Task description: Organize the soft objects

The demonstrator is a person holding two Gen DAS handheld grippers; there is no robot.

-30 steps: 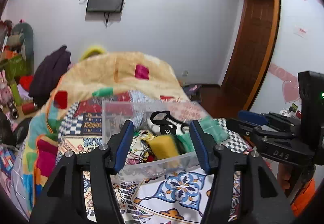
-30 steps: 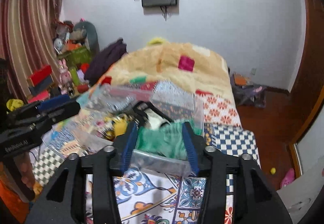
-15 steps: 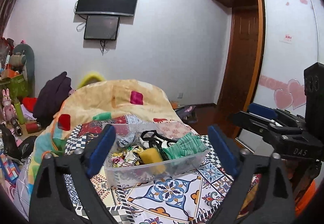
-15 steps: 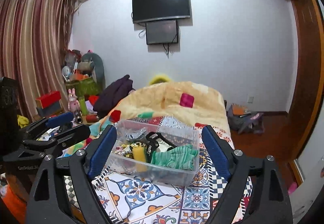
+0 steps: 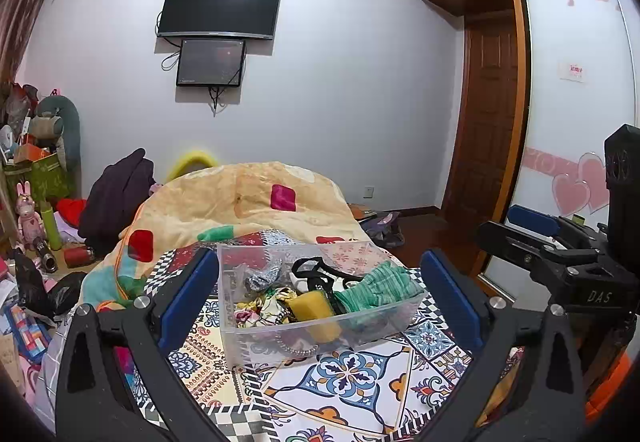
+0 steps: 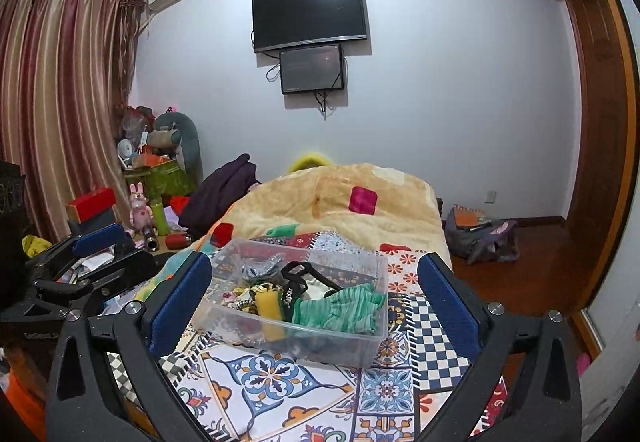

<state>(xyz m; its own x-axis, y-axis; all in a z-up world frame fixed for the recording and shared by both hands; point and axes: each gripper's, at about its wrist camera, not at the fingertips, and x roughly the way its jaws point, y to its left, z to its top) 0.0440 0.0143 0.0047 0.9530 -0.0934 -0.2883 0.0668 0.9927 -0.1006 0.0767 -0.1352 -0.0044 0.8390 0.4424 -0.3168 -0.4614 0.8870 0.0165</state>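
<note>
A clear plastic bin (image 5: pixel 320 338) sits on a bedspread (image 5: pixel 348 374) patterned in blue, orange and white floral tiles with black-and-white checks. Inside the bin, a green striped cloth (image 5: pixel 374 284) lies at the right end, a mustard-yellow sponge (image 5: pixel 314 308) beside it, black straps (image 5: pixel 316 270) behind, and a multicoloured floral fabric (image 5: pixel 256 308) at the left end. Behind the bin, a cream-yellow quilt (image 5: pixel 248 202) shows pink, red and green squares. Both grippers are black with blue pads on their fingers (image 5: pixel 184 298). Beyond the bin, the wall (image 6: pixel 440 102) is pale lilac-white, and the curtains (image 6: pixel 60 102) are striped red and beige.
</note>
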